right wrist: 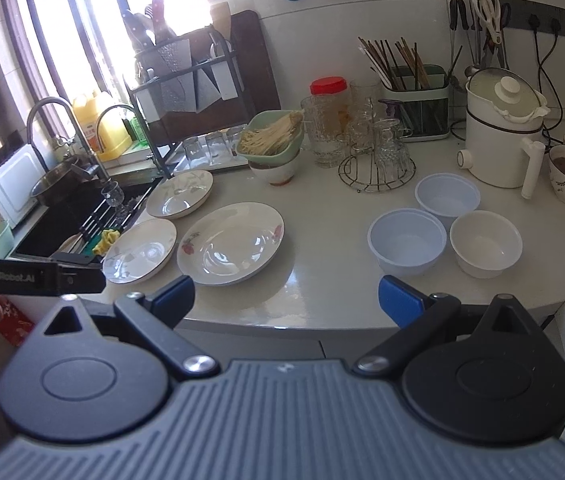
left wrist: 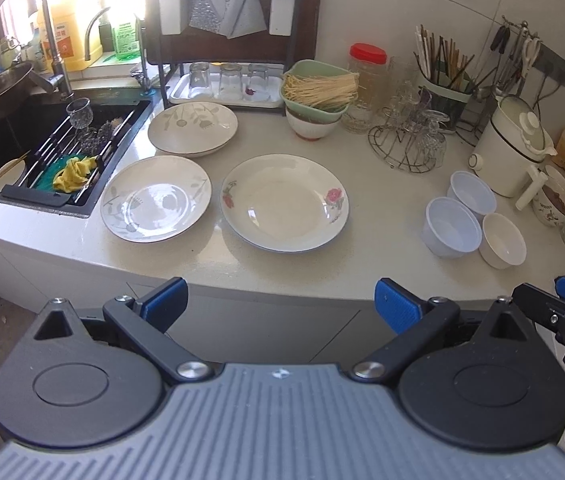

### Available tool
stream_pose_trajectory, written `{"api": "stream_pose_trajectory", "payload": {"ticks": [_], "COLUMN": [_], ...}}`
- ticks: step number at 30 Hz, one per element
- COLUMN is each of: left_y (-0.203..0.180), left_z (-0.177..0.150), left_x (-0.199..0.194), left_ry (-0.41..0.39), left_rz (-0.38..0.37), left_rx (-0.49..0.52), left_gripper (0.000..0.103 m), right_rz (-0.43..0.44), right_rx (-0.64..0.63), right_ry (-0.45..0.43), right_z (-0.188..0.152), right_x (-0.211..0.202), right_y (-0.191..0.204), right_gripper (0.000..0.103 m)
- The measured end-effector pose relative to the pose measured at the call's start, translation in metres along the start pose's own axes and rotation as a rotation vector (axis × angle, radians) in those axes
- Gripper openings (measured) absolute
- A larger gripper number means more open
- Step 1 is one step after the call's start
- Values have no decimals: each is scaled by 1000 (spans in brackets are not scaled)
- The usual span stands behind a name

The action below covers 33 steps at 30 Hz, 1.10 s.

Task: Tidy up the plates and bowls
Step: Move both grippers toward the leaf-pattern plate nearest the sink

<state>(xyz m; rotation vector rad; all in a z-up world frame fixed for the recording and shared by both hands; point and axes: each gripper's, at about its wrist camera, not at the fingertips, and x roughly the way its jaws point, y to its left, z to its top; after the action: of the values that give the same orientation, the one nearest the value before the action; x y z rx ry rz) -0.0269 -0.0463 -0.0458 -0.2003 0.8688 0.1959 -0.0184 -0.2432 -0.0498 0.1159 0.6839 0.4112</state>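
Note:
Three plates lie apart on the white counter: a rose-patterned plate (left wrist: 285, 202) (right wrist: 231, 243) in the middle, a grey-leaf plate (left wrist: 156, 199) (right wrist: 140, 250) left of it, and a second leaf plate (left wrist: 193, 129) (right wrist: 180, 193) behind. At the right stand two translucent plastic bowls (left wrist: 451, 227) (right wrist: 407, 241), (left wrist: 471, 195) (right wrist: 447, 198) and a white bowl (left wrist: 501, 241) (right wrist: 485, 243). My left gripper (left wrist: 280, 305) is open and empty, held in front of the counter edge. My right gripper (right wrist: 285, 300) is open and empty too, near the front edge.
A sink (left wrist: 22, 148) with a rack, glass and yellow cloth is at the left. A green bowl of noodles (left wrist: 316, 92) sits on a white bowl. A glass rack (left wrist: 410, 140), a red-lidded jar (left wrist: 366, 80), a chopstick holder (right wrist: 414, 100) and a white cooker (right wrist: 502, 132) line the back.

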Motion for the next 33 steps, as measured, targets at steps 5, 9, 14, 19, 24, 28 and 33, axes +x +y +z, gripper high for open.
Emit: {"api": "stream_pose_trajectory", "payload": {"ticks": [5,9,14,19,24,28,33], "left_y": [20,42,79,124,172,203,231], "left_z": [8,20,42,69,95,115,137], "left_x": [6,19,43,66,93,118,141], "left_ry": [1,7,17,-1,6,16,27], "left_rz": [-15,-37,-90,-114,-140,-162,-185], "left_rx": [-6,19,43,115,114,133,176], "left_gripper": [101,101,101,101,101,101,101], "right_rz": [-7,-20,-51,-71,-87,-102,-116], "right_rx": [-1,7,23,65,60,66,92], "right_ry": [-3,2,5,-5,-1,-16,5], "right_z": [0,2,4,12,19,23,25], "right_x": [13,24,44,70,101,125,154], "right_y": [13,31,64,103,138,168,194], "right_gripper": [100,100,100,100,100,99,98]}}
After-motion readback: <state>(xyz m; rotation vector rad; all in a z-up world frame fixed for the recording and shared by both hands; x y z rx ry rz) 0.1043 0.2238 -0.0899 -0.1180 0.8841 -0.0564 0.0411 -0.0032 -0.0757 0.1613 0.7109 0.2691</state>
